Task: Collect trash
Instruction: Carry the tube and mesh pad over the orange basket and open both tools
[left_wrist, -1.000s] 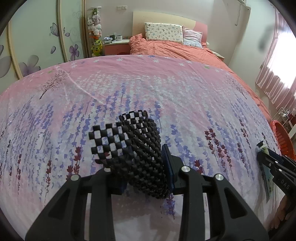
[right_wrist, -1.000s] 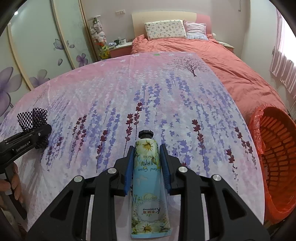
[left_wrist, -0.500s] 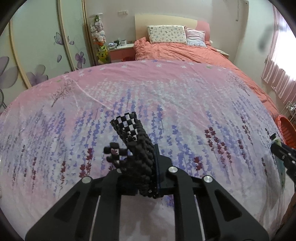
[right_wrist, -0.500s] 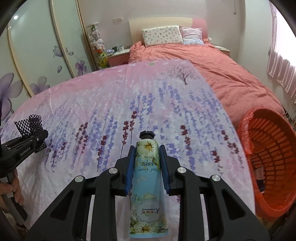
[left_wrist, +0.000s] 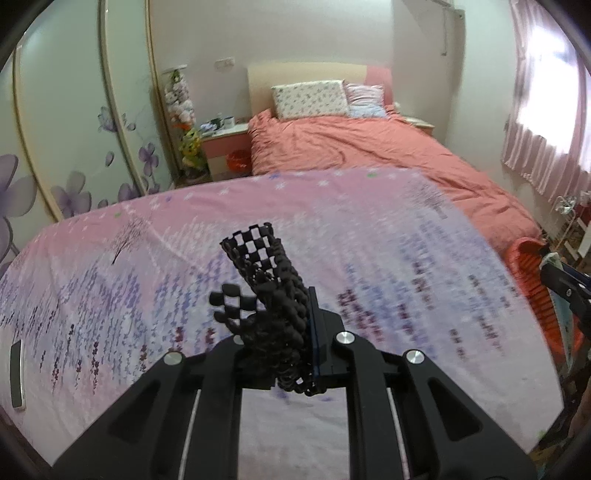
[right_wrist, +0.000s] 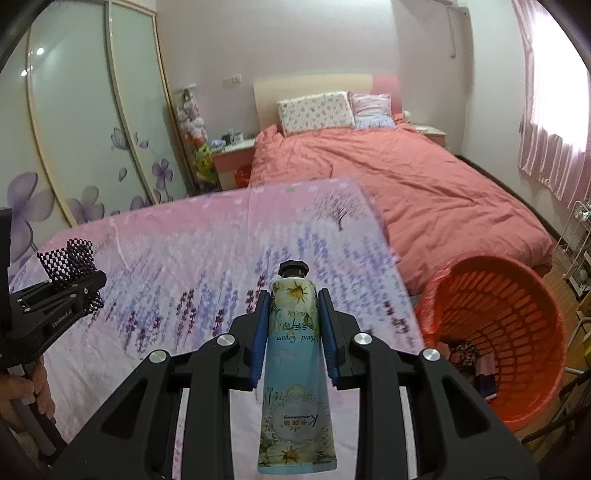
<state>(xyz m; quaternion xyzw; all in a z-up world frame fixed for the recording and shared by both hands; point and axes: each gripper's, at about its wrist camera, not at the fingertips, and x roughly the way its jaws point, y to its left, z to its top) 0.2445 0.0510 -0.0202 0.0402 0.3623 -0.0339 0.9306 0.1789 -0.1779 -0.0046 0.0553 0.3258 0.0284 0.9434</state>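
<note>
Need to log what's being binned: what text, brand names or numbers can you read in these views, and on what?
"Hand Cream", seen upside down, on the hand cream tube in the right gripper.
"K", in the oval emblem low on the tube; the smaller line under it is too small to read.
"GenRobot.AI", on the left gripper.
Other tube print: blurred, unreadable.

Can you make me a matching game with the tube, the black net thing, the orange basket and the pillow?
Things:
1. hand cream tube
2. black mesh sleeve
3. orange basket
4. floral pillow

Places:
A. at the head of the bed
B. in the left gripper
C. on the floor beside the bed
D. in the right gripper

Pairs: 1-D, 2-B, 3-C, 4-A
</note>
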